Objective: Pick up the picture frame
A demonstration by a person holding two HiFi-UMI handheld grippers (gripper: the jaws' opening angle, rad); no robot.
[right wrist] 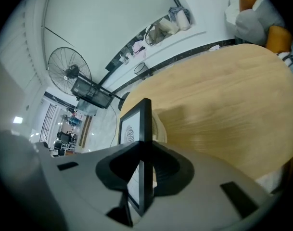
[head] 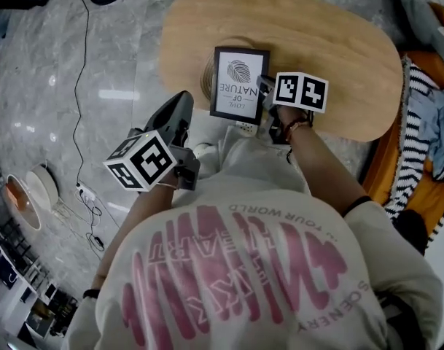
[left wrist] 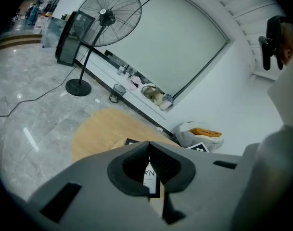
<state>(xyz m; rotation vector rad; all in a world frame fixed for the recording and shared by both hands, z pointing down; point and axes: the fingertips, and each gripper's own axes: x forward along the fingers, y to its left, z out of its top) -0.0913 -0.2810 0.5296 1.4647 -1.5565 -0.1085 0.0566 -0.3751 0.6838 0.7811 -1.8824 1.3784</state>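
The picture frame (head: 240, 82) is black with a white fingerprint print, and it lies over the near part of the oval wooden table (head: 331, 35). My right gripper (head: 265, 95) is shut on its right edge. In the right gripper view the frame (right wrist: 131, 129) stands edge-on between the jaws, which press on both of its faces. My left gripper (head: 182, 102) hangs left of the frame, off the table's near-left edge, and is apart from it. Its jaws meet at the tips with nothing held (left wrist: 148, 144). Through them a strip of the frame (left wrist: 150, 176) shows.
A round tan thing (head: 206, 77) is partly hidden under the frame's left side. A standing fan (left wrist: 108, 14) is on the marble floor beyond the table. A cable (head: 79, 86) and a power strip (head: 84, 192) lie on the floor at left. Striped cloth (head: 420, 115) lies at right.
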